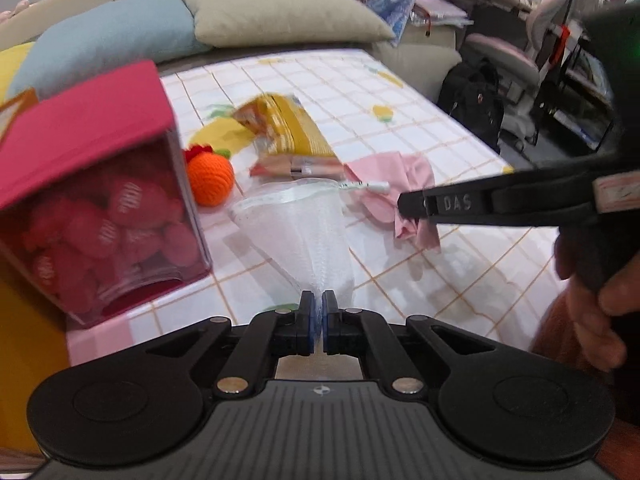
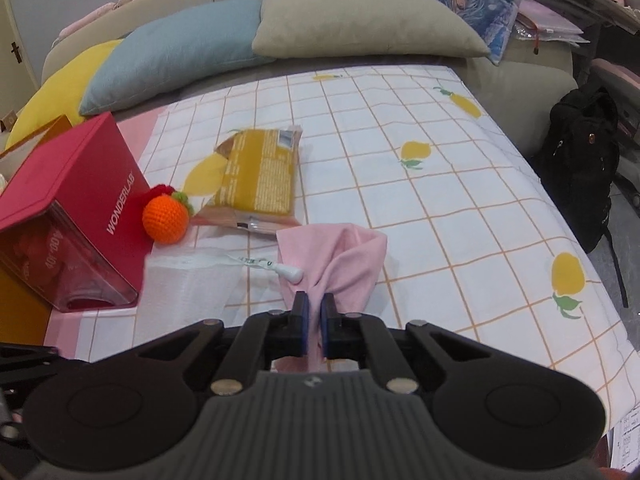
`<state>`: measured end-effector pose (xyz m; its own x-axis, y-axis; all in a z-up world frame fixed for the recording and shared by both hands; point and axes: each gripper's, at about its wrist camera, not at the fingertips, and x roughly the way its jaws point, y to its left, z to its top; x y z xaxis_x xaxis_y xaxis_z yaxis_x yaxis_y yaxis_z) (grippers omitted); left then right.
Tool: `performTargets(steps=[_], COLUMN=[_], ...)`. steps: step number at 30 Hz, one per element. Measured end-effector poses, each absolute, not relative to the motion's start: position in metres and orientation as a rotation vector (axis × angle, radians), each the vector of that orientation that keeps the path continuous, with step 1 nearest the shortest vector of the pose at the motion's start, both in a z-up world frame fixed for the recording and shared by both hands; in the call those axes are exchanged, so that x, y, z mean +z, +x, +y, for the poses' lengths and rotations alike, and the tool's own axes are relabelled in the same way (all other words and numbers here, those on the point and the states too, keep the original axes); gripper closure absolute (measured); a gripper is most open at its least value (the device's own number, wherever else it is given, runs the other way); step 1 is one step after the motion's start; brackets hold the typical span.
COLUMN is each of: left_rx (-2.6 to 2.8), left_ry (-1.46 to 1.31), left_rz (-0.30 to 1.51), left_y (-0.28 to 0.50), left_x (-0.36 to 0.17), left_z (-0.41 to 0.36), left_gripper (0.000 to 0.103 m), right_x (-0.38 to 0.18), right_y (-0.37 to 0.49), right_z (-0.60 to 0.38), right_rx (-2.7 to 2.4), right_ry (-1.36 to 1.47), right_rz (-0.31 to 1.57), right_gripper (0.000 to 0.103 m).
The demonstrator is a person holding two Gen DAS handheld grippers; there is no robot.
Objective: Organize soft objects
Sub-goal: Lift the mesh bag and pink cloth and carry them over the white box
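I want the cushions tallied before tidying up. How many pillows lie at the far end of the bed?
4: a yellow pillow far left, a blue pillow beside it, a beige pillow in the middle, and a printed pillow far right. Others may be hidden.

1 pink cloth (image 2: 340,256); 1 white mesh drawstring bag (image 1: 296,232); 1 orange crocheted ball (image 2: 165,219); 1 yellow snack pkt (image 2: 260,172); 1 red clear-sided box (image 2: 76,208); approx. 3 sofa cushions (image 2: 180,52), maybe more off-frame.

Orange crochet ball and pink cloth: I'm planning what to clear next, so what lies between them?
In the right wrist view, between the orange crochet ball and the pink cloth lie the yellow snack packet's near end and the white mesh bag's drawstring.
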<state>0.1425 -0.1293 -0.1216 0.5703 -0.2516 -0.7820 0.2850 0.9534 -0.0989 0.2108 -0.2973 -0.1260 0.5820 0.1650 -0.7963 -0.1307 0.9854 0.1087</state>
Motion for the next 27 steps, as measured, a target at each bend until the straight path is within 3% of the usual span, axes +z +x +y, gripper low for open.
performTargets(steps=[27], left_rx=[-0.298], left_ry=[-0.165], left_rz=[0.661], left_y=[0.073], left_x=[-0.011], left_z=[-0.026], left_gripper=[0.100], right_x=[-0.014], right_y=[0.124], right_z=[-0.235], right_rx=[0.389], right_ry=[0.057], right_rz=[0.754], right_gripper=[0.100])
